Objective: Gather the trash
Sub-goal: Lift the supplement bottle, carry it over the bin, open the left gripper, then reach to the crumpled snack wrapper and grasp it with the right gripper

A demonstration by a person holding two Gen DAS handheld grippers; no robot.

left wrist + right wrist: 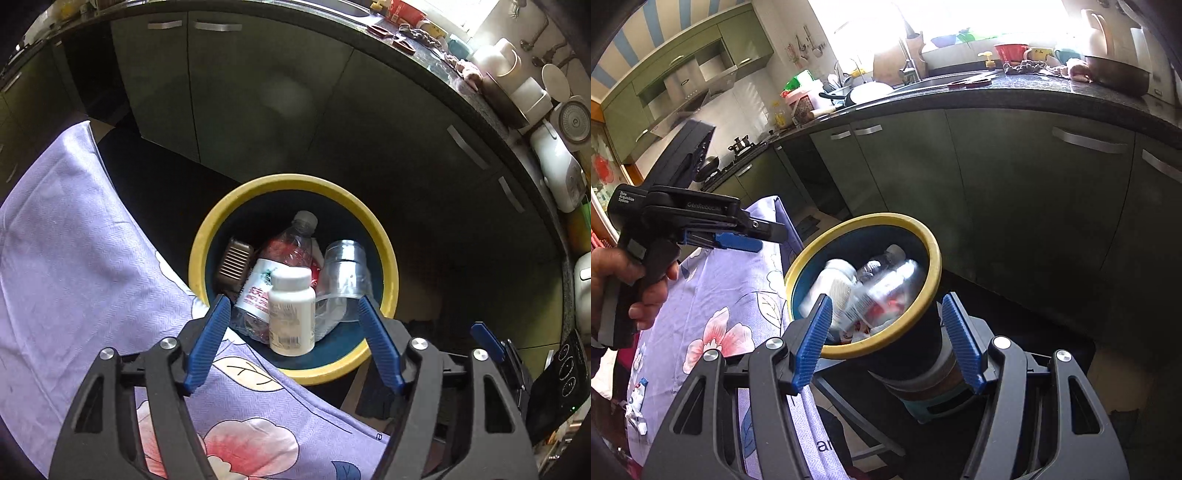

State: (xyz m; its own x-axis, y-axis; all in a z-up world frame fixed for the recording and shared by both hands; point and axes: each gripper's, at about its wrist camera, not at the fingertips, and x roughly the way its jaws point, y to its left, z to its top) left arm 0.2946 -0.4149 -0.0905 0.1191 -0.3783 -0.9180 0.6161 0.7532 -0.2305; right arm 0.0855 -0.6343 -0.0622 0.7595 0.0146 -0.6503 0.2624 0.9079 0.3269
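A dark blue bin with a yellow rim (pixel 295 181) sits tilted beside the table. My right gripper (pixel 886 299) is shut on the bin (pixel 934 258), its blue pads against the bin's dark body. Over the bin's mouth my left gripper (pixel 291 301) stands open. A white pill bottle (pixel 291 310) is between its fingers, with a gap on each side. The bin holds a clear bottle with a red label (pixel 291 247), a brown ridged piece (pixel 234 264) and a clear plastic cup (pixel 343 269). In the right wrist view a hand carries the left gripper (pixel 738 240), and the bin's contents are blurred.
A purple floral cloth (pixel 74 258) covers the table to the left of the bin. A crumpled wrapper (pixel 635 413) lies on it. Green cabinets (pixel 258 92) stand behind, under a dark counter (pixel 1034 96) crowded with kitchenware. A black hob (pixel 561 373) is at the right.
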